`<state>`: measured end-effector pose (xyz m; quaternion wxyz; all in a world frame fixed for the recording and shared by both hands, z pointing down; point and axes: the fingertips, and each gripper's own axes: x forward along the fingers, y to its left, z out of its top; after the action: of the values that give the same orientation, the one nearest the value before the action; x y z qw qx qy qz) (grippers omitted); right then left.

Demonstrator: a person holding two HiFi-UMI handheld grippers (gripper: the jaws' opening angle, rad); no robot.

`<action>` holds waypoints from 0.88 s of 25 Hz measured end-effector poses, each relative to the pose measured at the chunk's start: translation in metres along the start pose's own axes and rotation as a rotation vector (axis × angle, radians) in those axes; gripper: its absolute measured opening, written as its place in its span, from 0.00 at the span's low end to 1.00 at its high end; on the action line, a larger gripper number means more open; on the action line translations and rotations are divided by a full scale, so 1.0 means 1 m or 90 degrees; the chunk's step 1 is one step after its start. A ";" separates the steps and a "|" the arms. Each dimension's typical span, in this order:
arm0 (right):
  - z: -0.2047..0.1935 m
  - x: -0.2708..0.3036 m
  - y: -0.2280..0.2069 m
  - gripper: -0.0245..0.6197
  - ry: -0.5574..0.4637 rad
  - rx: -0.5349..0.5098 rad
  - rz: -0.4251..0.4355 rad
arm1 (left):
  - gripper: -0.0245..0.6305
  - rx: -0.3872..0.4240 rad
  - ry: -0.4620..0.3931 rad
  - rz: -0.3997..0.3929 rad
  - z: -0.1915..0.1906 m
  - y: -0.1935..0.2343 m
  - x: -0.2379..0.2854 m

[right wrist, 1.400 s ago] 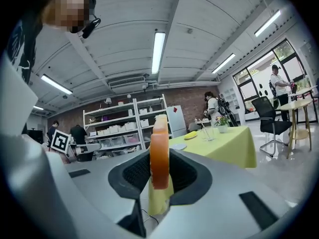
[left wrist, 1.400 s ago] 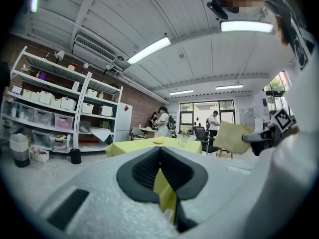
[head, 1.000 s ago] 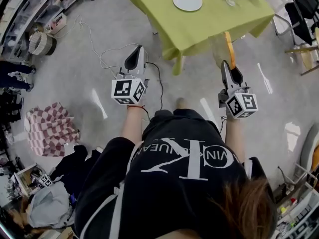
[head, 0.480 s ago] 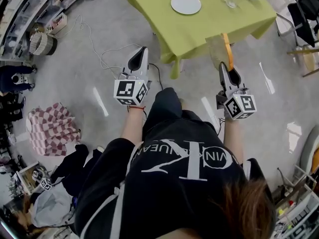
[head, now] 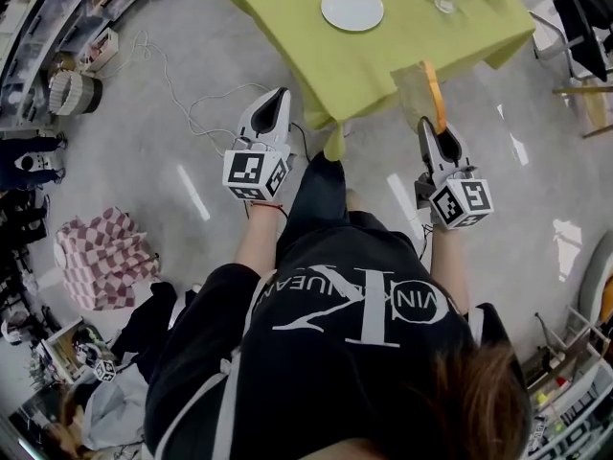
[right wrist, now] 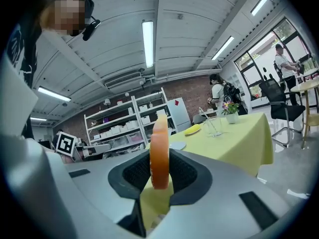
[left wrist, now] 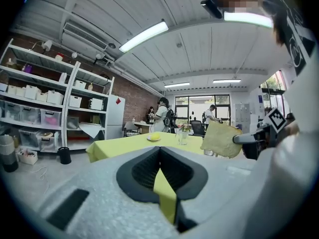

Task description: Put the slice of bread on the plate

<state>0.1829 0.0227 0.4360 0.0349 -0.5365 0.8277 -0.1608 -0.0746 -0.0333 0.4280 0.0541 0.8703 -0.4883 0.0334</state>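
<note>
Bench (head: 306, 27): near edge just ahead of both claws; open floor (head: 163, 132) to its left. Slice of bread (head: 420, 91): tan face, orange crust, upright, pinched in my right claw (head: 429, 125) over that edge; plate (head: 352, 8) well apart, farther in. My left claw (head: 277, 97): pressed together, empty; its view shows the bread's broad face, the right gripper view only crust.

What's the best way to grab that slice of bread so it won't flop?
By its near edge, coming from the person's side, squeezing the two flat faces. The slice of bread is thin and stands upright on edge, just as the right hand-held gripper pinches it now.
</note>
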 end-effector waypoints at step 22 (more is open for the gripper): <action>0.020 0.180 -0.020 0.18 0.061 0.027 0.005 | 0.05 -0.004 0.020 -0.082 0.018 0.098 0.165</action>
<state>0.1293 -0.1514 0.4442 0.0072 -0.5238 0.8272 -0.2034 -0.0727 -0.2257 0.4346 0.0669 0.8991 -0.4306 0.0421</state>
